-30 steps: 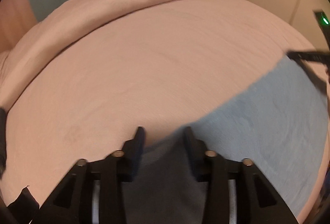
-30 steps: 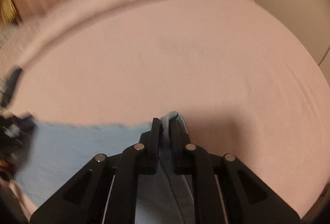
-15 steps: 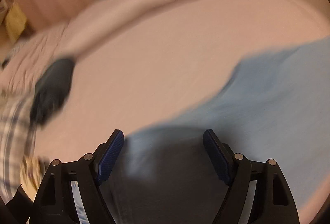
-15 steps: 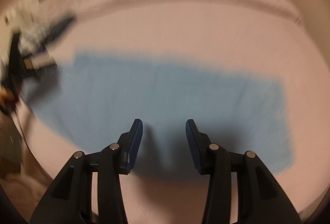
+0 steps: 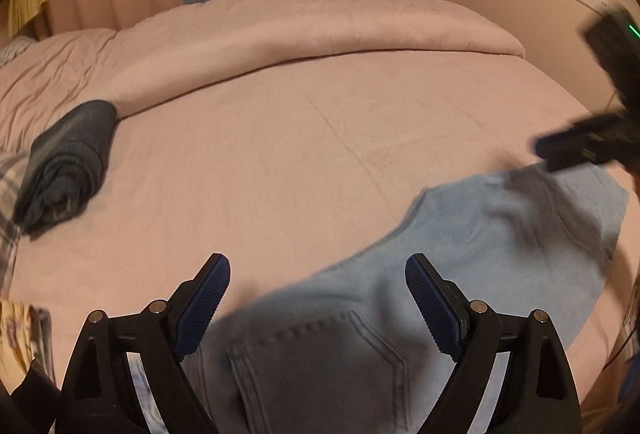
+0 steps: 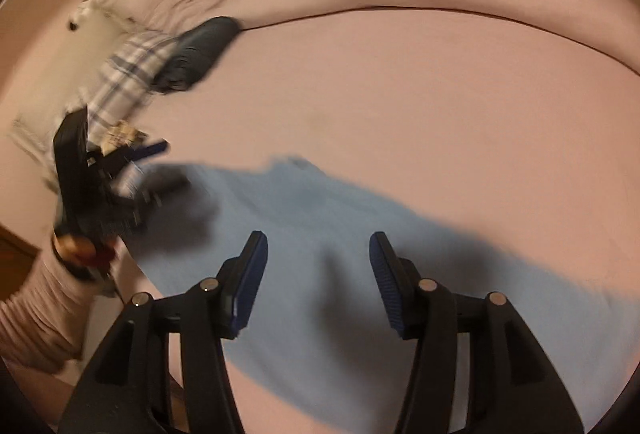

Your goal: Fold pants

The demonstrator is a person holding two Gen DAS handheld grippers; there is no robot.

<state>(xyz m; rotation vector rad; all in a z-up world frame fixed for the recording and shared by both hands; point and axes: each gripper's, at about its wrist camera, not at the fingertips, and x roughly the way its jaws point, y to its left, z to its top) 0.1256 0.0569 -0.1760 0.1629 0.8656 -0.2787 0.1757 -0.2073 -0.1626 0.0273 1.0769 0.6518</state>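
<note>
Pants (image 5: 460, 274) lie flat near the bed (image 5: 320, 138) edge; left tool (image 5: 318, 288) wide, right tool (image 6: 318, 274) opening, both empty.

One pair of light-blue pants (image 5: 500, 246) lies on the one bed (image 5: 320, 138). Two tongs — the left tongs (image 5: 318, 298) and the right tongs (image 6: 318, 274) — with two blue-padded fingers (image 5: 208, 298) each. One dark rolled garment (image 5: 68, 162), one plaid cloth (image 6: 128, 74) — and one folded-back duvet (image 5: 320, 30). One pink sleeve (image 6: 36, 314).
</note>
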